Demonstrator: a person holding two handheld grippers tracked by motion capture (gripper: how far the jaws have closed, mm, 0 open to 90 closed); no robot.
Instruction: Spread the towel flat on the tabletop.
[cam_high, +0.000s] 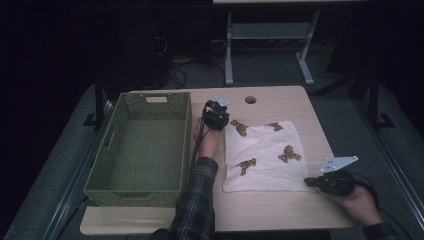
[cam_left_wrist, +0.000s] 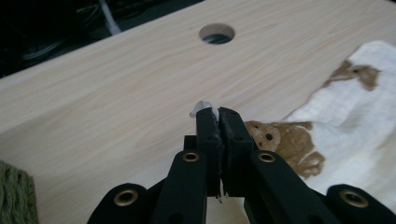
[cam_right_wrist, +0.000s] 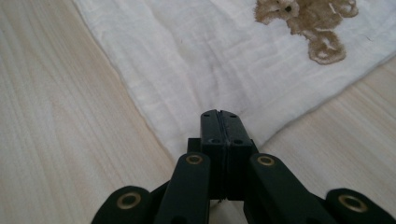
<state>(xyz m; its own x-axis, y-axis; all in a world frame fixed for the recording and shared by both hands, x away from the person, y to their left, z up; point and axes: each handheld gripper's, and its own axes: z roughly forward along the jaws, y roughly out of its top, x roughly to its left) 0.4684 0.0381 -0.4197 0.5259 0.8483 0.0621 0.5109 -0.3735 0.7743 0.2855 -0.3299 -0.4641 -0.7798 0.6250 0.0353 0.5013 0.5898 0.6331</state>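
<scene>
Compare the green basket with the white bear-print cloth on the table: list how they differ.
The green basket is a woven, rigid box with upright walls; the white cloth is soft and lies flat. The green basket is plain and one colour, while the white cloth carries brown bear prints. The green basket sits untouched at the table's left; the white cloth lies at the right, pinched at opposite corners by the left gripper and the right gripper. Both rest on the table.

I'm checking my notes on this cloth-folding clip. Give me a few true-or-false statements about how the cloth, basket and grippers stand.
1. The white cloth with brown bear prints lies inside the green woven basket. False: it lies on the light wooden table; the basket is empty.
2. The left gripper pinches a cloth corner. True.
3. The right gripper stands wide open. False: shut at a cloth corner.
4. The basket sits left of the cloth. True.
</scene>
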